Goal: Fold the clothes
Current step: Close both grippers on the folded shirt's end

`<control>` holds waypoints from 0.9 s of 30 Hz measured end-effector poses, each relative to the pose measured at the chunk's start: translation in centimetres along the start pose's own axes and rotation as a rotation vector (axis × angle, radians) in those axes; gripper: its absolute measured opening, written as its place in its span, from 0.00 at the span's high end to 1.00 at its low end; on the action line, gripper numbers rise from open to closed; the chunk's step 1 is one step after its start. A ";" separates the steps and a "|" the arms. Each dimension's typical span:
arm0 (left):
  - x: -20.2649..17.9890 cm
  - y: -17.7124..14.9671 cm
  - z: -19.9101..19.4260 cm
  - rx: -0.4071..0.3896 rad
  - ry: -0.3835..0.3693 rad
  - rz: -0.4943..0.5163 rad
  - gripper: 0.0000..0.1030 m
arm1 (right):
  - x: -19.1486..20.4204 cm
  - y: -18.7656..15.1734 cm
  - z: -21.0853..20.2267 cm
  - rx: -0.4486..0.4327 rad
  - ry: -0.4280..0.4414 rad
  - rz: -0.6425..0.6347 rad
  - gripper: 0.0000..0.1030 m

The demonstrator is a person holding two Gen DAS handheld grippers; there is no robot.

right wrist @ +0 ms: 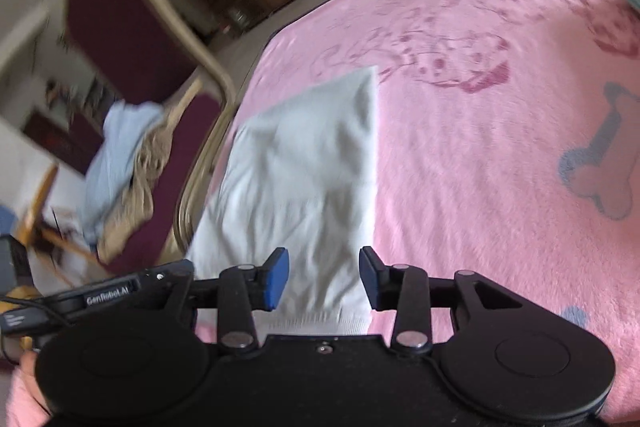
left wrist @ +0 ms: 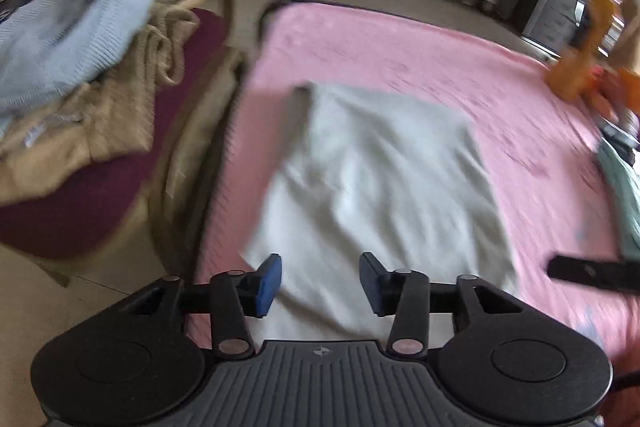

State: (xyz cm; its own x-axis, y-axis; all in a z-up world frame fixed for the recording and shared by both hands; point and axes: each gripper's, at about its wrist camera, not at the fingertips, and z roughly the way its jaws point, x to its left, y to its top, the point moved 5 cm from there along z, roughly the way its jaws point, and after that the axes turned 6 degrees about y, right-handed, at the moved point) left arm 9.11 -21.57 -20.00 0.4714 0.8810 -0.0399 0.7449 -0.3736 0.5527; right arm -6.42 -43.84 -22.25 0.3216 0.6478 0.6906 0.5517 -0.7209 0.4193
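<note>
both wrist cameras look steeply down, close over the pink bed (left wrist: 440, 51); each frame shares the white folded garment (left wrist: 380, 179) at centre and the chair (right wrist: 132, 27) at left.

**Count of what you had in view**

You had two claws, the left claw (left wrist: 320, 285) and the right claw (right wrist: 324, 279), each with two blue pads. One white folded garment (left wrist: 376, 187) lay on one pink blanket (left wrist: 500, 99). One maroon chair (left wrist: 80, 203) carried two garments: one light blue knit (left wrist: 68, 39) and one beige knit (left wrist: 92, 123). One orange toy (left wrist: 576, 67) sat on the blanket.
</note>
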 end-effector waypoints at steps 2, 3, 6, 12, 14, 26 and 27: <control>1.0 1.5 1.6 0.031 0.004 -0.048 0.54 | -1.2 0.6 0.4 -0.019 0.013 0.061 0.63; 1.5 2.1 2.4 0.047 0.002 -0.073 0.54 | -1.9 0.9 0.6 -0.029 0.022 0.092 0.63; 2.4 3.5 4.4 0.085 -0.013 -0.130 0.52 | -3.2 1.9 1.4 -0.044 0.056 0.175 0.64; 2.8 4.8 7.0 0.130 -0.060 -0.179 0.50 | -4.2 3.6 3.5 -0.046 0.111 0.235 0.65; 2.9 4.7 7.6 0.151 -0.081 -0.185 0.50 | -4.4 4.1 4.2 -0.043 0.125 0.244 0.66; 1.8 6.0 9.6 0.187 -0.168 -0.165 0.53 | -6.1 5.4 7.3 -0.048 0.142 0.280 0.77; 1.6 6.2 9.7 0.184 -0.164 -0.155 0.52 | -6.2 5.6 7.4 -0.057 0.139 0.277 0.77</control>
State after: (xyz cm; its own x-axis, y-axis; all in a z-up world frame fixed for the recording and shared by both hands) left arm 19.06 -25.30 -24.75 0.4038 0.8788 -0.2540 0.8803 -0.2977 0.3695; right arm 0.35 -50.12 -28.52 0.3433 0.3878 0.8554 0.4128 -0.8804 0.2335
